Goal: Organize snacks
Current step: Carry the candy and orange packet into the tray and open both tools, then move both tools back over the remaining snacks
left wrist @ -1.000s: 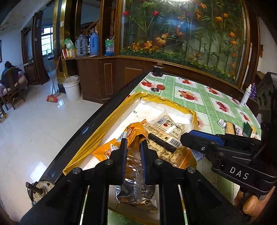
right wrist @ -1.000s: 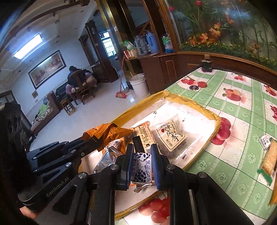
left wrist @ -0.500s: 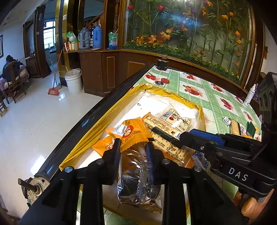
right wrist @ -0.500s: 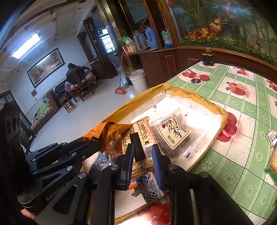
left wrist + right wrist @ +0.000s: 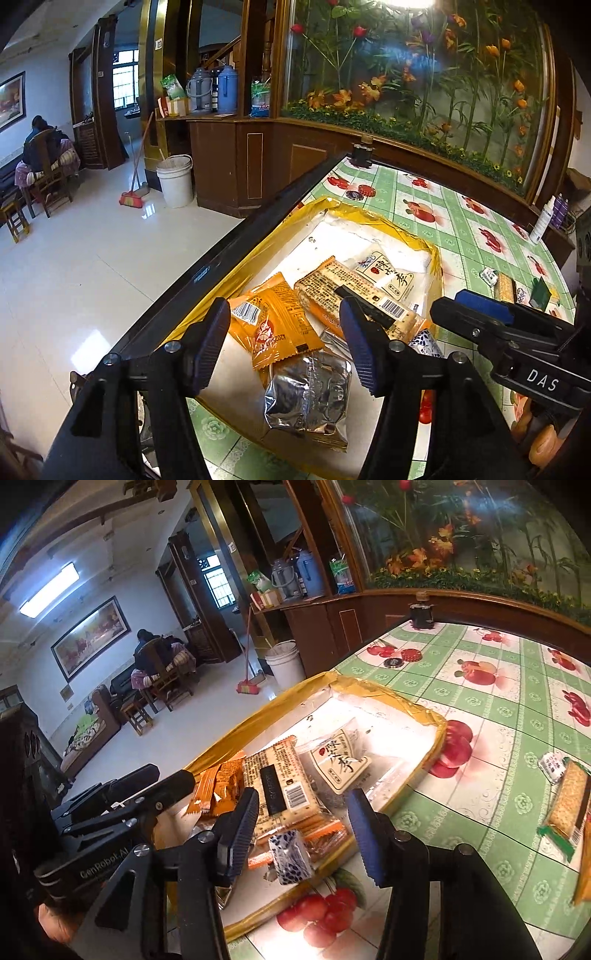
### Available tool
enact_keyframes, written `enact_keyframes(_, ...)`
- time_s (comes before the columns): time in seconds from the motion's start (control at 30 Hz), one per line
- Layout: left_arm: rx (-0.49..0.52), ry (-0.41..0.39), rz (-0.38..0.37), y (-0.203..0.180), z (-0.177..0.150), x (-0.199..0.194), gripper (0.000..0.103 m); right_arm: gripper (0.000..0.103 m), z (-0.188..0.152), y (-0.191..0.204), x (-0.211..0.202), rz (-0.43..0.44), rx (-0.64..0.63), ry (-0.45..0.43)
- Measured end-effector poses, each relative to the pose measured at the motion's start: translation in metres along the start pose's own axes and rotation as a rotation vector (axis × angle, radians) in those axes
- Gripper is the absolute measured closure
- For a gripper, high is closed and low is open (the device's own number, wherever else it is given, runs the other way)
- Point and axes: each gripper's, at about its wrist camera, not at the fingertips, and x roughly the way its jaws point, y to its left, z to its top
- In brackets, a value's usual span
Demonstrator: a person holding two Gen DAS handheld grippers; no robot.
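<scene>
Our left gripper [image 5: 286,343]: tilted downward, jaws just opened, pads gripping nothing.
Our right gripper [image 5: 303,823]: tilted downward beside it, jaws just opened, likewise empty.

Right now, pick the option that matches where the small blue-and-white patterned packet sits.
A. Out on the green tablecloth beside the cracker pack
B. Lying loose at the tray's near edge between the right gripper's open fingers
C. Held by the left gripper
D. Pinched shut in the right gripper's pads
B: the blue-and-white packet rests on the gold-rimmed tray, with the right gripper spread clear of it on both sides.
</scene>
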Motion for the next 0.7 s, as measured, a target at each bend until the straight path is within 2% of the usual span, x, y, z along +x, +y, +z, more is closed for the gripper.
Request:
enact_keyframes(0.13,0.007,-0.009,-0.002,-0.007,0.000,-0.005,0.042,0.051,-0.006,-0.007,-0.011,-0.012,0.013,-0.006)
enact_keyframes(0.2,0.015,-0.013,-0.007,-0.012,0.000,-0.008,0.039,0.050,-0.009,-0.012,-0.017,-0.021,0.021,-0.012)
enact_keyframes(0.27,0.024,-0.021,-0.013,-0.017,0.000,-0.011,0.031,0.048,-0.014,-0.019,-0.024,-0.031,0.034,-0.016)
enact_keyframes(0.43,0.062,-0.032,-0.050,-0.037,0.001,-0.019,0.030,0.047,-0.024,-0.040,-0.042,-0.063,0.070,-0.024)
enact_keyframes(0.7,0.146,-0.018,-0.110,-0.077,-0.005,-0.026,0.030,0.031,-0.044,-0.078,-0.079,-0.152,0.145,-0.050)
